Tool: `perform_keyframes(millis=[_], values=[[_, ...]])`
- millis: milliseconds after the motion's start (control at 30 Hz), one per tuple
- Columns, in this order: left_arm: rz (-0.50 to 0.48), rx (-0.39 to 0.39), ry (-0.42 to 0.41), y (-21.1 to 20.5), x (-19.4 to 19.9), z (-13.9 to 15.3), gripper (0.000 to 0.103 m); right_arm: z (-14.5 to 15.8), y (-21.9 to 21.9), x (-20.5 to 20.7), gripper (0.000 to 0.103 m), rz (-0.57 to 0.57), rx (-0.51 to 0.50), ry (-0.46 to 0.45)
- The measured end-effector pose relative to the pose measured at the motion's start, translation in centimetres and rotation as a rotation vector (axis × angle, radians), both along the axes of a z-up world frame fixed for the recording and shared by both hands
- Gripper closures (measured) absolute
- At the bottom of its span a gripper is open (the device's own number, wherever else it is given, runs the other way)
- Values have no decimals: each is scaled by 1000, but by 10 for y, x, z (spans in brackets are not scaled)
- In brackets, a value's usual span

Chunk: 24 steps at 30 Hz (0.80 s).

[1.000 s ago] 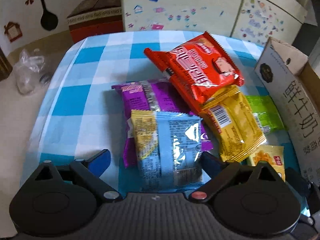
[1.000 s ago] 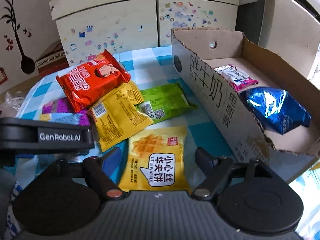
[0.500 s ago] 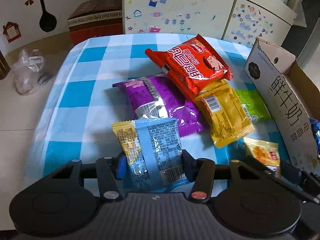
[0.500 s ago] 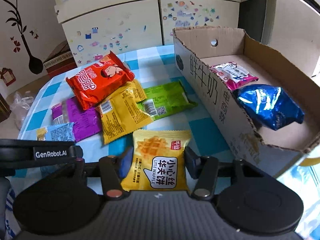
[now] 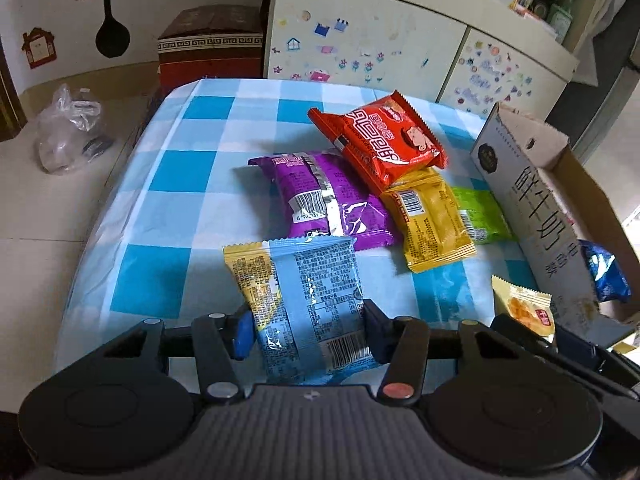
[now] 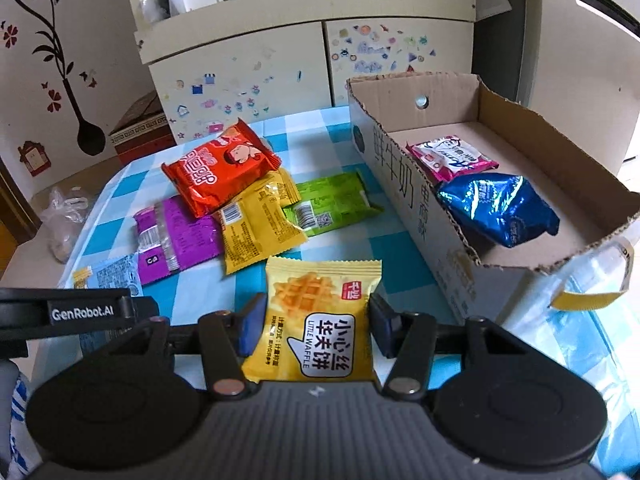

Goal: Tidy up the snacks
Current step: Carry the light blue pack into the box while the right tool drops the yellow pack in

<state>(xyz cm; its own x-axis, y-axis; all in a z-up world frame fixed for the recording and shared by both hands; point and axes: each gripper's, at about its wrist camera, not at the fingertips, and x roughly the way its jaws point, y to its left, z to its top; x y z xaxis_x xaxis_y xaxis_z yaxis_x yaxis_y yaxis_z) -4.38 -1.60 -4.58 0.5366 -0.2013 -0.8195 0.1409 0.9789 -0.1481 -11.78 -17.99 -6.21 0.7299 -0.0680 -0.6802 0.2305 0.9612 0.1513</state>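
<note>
Blue-yellow packet (image 5: 308, 304) pinched by left hand-held gripper (image 5: 306, 330); right hand-held gripper (image 6: 312, 326) pinches waffle pack (image 6: 318, 320), both lifted clear for cardboard box (image 6: 400, 188) at 2 o'clock.

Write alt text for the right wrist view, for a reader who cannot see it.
The right gripper is shut on a yellow waffle packet above a blue-checked tablecloth. Behind it lie red, purple, yellow and green snack packets; to the right, an open cardboard box holds a pink packet and a blue bag.
</note>
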Motion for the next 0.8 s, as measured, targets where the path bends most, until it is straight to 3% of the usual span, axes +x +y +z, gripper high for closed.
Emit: perform_keyframes(millis=[467, 800], values=[[26, -59, -10, 18, -19, 10, 45, 14, -10, -20, 48, 1, 23, -46], [35, -53, -25, 22, -29, 13, 45, 25, -23, -29, 48, -15, 60, -80]])
